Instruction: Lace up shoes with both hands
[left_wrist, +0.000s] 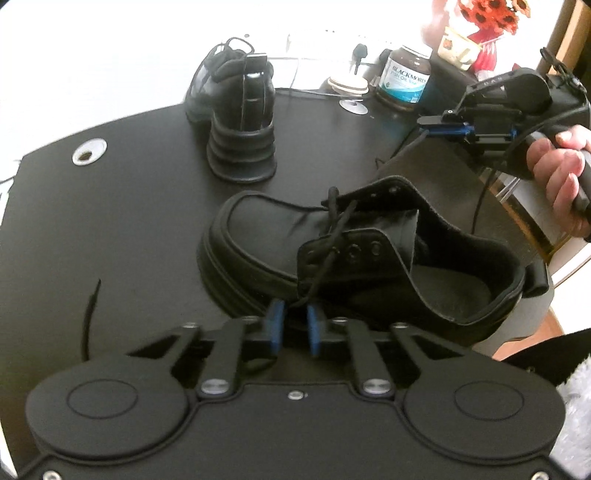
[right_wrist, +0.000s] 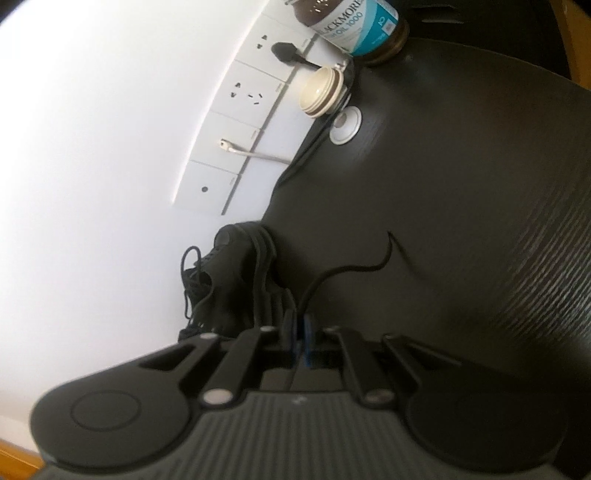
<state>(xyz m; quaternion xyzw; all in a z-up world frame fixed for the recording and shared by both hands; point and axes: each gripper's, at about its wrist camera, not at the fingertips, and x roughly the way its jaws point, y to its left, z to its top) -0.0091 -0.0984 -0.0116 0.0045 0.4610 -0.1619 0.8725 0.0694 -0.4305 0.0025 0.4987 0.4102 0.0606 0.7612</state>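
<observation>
Leftmost on the black table (left_wrist: 110, 229), in the left wrist view, a loose end of black lace (left_wrist: 90, 314) trails across the surface, near a round metal grommet (left_wrist: 89, 151) set in the tabletop. Further right and toward the wall stands the second shoe (left_wrist: 236, 110), heel toward the camera, its laces already tied in a bunch on top. Nearer the camera lies the unlaced shoe (left_wrist: 332, 254), toe pointing left, tongue exposed and collar gaping wide. A black lace (left_wrist: 334, 236) crosses between its lowest eyelets and runs down to the left gripper (left_wrist: 295, 314), whose blue pads (left_wrist: 275, 314) stand a little apart with the lace passing between them; whether they pinch it cannot be told. Behind, by the wall, sit a cream lid (left_wrist: 349, 86) and a brown Blackmores bottle (left_wrist: 404, 79). At far right a hand (left_wrist: 565, 177) holds the right gripper (left_wrist: 428, 123) above the table beyond the shoe's far side, fingers pressed together on the other lace end. The right wrist view shows those pads (right_wrist: 306, 332) clenched on the lace end (right_wrist: 332, 275), which curls out over the table (right_wrist: 461, 184), with the tied shoe (right_wrist: 236, 280) to the left and wall sockets (right_wrist: 240, 122) beyond.
</observation>
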